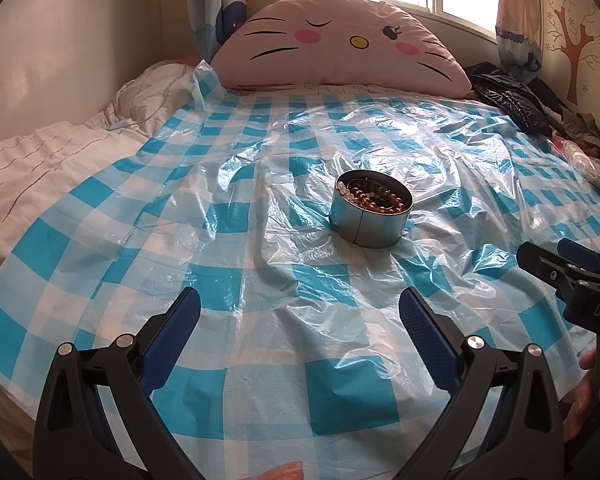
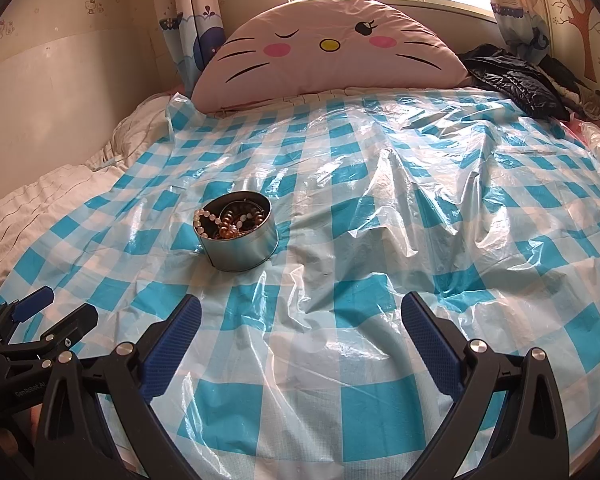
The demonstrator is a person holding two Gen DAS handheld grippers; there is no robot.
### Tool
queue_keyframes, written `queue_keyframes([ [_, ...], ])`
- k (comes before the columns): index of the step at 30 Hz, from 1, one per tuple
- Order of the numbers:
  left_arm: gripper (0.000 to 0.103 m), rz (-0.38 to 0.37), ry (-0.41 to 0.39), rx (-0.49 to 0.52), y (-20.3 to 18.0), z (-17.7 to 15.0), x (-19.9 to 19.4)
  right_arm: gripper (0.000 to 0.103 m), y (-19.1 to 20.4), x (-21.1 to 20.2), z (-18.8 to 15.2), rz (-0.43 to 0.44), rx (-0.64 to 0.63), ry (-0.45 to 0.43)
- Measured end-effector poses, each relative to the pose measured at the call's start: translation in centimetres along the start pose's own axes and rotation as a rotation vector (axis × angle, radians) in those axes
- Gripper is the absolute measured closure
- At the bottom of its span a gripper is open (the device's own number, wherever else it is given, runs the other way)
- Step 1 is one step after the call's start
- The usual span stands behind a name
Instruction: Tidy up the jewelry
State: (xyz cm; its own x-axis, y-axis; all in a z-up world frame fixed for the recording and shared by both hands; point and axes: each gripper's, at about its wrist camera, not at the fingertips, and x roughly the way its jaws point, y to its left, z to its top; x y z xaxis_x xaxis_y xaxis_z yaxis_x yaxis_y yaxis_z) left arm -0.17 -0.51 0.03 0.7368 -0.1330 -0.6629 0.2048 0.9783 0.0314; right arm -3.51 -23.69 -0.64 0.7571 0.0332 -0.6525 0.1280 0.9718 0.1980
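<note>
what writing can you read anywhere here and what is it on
"DAS", cut off by the picture's edge: on the body of the right tool, seen from the left wrist camera.
"GenRobot.AI", small but legible: on the body of the left tool, seen from the right wrist camera.
No readable text on the tin, the checked sheet or the cat pillow.

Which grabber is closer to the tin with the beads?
Hard to say; they look about equally far. The left gripper sits short of the tin, slightly to its left. The right gripper sits short of it, slightly to its right.
</note>
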Motion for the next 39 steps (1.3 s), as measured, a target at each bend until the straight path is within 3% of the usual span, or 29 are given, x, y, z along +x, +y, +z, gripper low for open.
queue_keyframes([
  [39,0.007,0.011,0.030,-0.004,-0.37,0.05,0.64,0.007,0.28,0.07,0.03,-0.004,-0.004,0.002],
])
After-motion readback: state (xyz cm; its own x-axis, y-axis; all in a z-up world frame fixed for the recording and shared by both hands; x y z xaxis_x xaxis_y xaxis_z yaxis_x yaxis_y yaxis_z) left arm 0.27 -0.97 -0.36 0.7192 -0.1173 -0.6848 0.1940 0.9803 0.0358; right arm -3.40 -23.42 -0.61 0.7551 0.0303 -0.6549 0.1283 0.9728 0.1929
